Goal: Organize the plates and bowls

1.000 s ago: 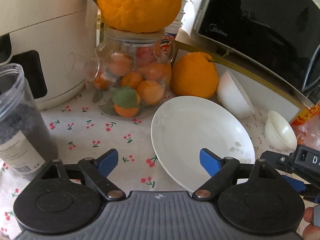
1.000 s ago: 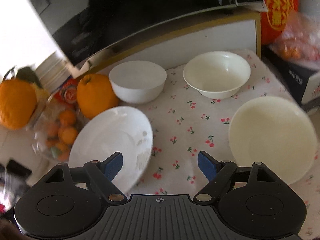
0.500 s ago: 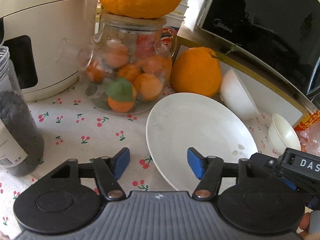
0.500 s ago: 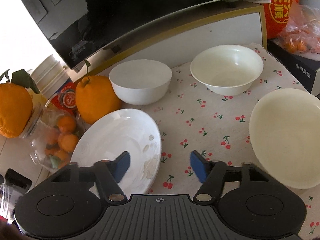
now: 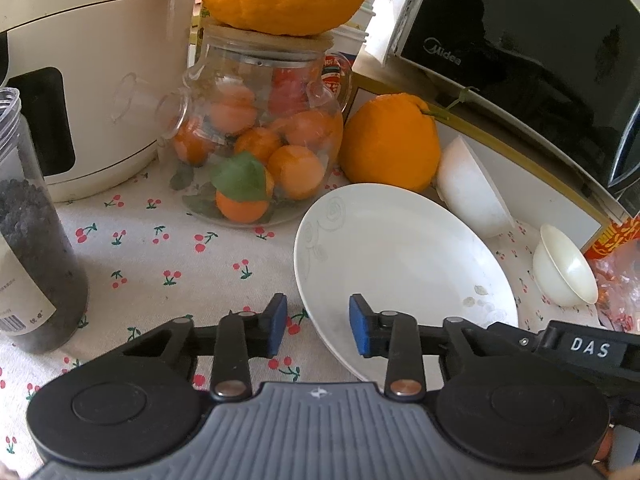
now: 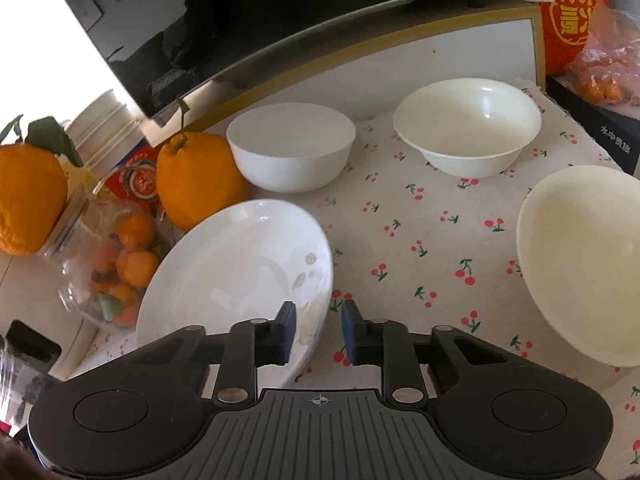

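A white plate [image 5: 400,256] lies on the cherry-print cloth. My left gripper [image 5: 318,330] straddles its near left rim, right pad over the plate and left pad over the cloth. Its jaws are closing, with clear gaps to the rim. My right gripper [image 6: 318,334] straddles the plate's [image 6: 240,272] right rim. Its jaws are closing too, and cloth still shows between the rim and the right pad. Behind the plate sit a white bowl [image 6: 291,152] and a cream bowl [image 6: 468,128]. A cream plate [image 6: 584,260] lies at the right.
A glass jar of tangerines [image 5: 256,136] topped by a big orange stands behind the plate, with another orange [image 5: 390,142] beside it. A white appliance [image 5: 92,60] and a plastic jar [image 5: 32,240] are at the left. A black microwave [image 5: 520,40] lines the back.
Both pairs of jaws have narrowed from wide to close around the white plate's rim. The right gripper came slightly nearer the plate; the left one hardly moved.
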Action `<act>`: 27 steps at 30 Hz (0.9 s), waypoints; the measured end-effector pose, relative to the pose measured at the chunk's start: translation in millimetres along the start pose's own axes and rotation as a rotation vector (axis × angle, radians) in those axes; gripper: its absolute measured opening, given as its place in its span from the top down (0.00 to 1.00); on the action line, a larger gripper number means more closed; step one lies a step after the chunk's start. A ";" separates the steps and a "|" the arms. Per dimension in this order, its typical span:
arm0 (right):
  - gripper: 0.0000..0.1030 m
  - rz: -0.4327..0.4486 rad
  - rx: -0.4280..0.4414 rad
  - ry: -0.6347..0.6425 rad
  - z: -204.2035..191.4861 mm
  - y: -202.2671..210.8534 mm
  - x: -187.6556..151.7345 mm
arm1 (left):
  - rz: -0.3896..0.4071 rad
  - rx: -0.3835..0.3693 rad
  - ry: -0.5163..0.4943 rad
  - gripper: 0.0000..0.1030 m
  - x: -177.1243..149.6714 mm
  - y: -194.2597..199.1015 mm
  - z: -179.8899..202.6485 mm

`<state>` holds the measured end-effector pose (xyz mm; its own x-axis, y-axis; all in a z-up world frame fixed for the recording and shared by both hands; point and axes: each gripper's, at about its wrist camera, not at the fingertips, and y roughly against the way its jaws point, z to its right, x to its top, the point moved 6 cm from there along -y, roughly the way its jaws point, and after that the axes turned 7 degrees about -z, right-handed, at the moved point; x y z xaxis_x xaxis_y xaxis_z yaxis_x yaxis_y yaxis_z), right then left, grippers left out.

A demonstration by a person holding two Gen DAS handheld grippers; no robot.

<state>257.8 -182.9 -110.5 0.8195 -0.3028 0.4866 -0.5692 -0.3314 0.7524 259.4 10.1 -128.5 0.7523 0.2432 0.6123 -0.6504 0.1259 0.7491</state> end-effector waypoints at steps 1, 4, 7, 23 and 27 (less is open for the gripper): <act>0.84 -0.003 0.000 0.009 -1.4 -0.7 -1.0 | -0.002 -0.003 -0.002 0.75 -0.2 -0.2 -0.1; 0.85 0.000 -0.007 0.030 -4.2 -0.9 -2.2 | -0.006 -0.012 -0.006 0.81 -1.1 -0.2 -0.1; 0.87 0.009 -0.010 0.040 -4.0 0.8 -2.4 | -0.009 -0.016 -0.008 0.84 -0.9 -1.4 -0.6; 0.88 0.068 -0.001 0.089 -9.5 27.3 -0.4 | 0.008 -0.033 -0.003 0.84 -1.3 13.0 1.0; 0.88 0.078 -0.007 0.105 -12.0 34.9 -1.5 | 0.004 -0.038 -0.001 0.84 -2.6 17.8 1.7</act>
<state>237.6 -183.3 -79.7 0.7754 -0.2322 0.5873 -0.6314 -0.3046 0.7131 246.0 10.0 -116.4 0.7498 0.2425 0.6156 -0.6569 0.1614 0.7365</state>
